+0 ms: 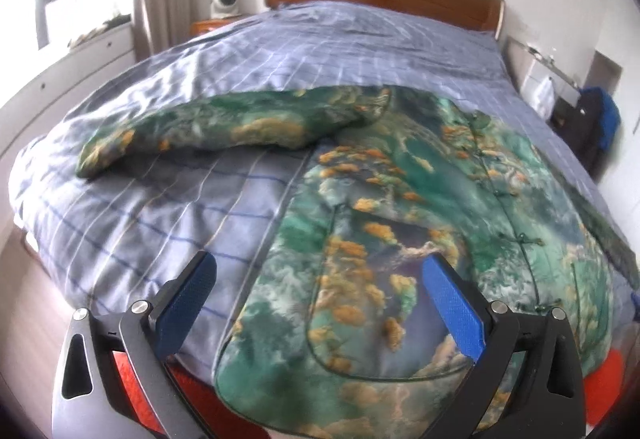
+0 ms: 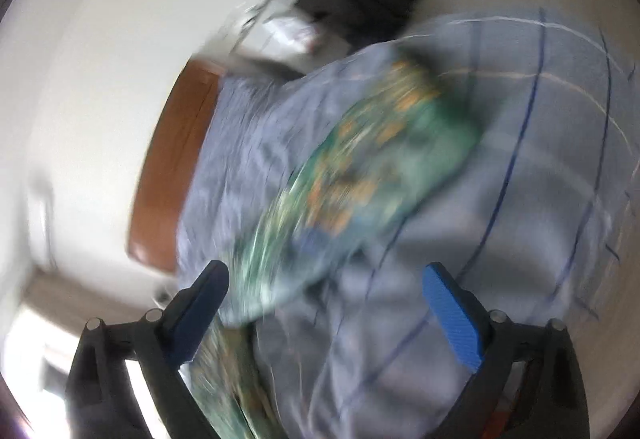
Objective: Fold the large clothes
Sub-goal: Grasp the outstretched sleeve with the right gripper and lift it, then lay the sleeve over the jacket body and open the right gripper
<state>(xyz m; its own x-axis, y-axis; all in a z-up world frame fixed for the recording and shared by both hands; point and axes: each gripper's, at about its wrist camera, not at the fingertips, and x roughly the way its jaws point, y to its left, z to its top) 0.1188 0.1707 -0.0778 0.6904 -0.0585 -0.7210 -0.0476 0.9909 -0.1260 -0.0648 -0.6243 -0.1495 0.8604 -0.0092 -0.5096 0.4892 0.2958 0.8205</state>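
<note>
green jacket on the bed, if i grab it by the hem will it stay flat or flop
The green jacket looks padded and soft, so it would probably sag rather than stay flat. Its sleeve lies loose and would likely trail. Its sheen suggests it may be slippery.

- Padded jacket (image 1: 400, 207), green and teal print with orange-yellow cloud shapes; spread flat, front up, on a blue checked bed cover (image 1: 168, 223).
- Row of small knot buttons down the closed front, right of middle.
- One sleeve (image 1: 224, 127) stretched out to the left across the cover, cuff end lying near the bed's left edge.
- Curved hem hanging slightly over the near edge of the bed.
- In the right wrist view, heavily blurred: the other sleeve (image 2: 360, 159) laid out on the cover.
</note>
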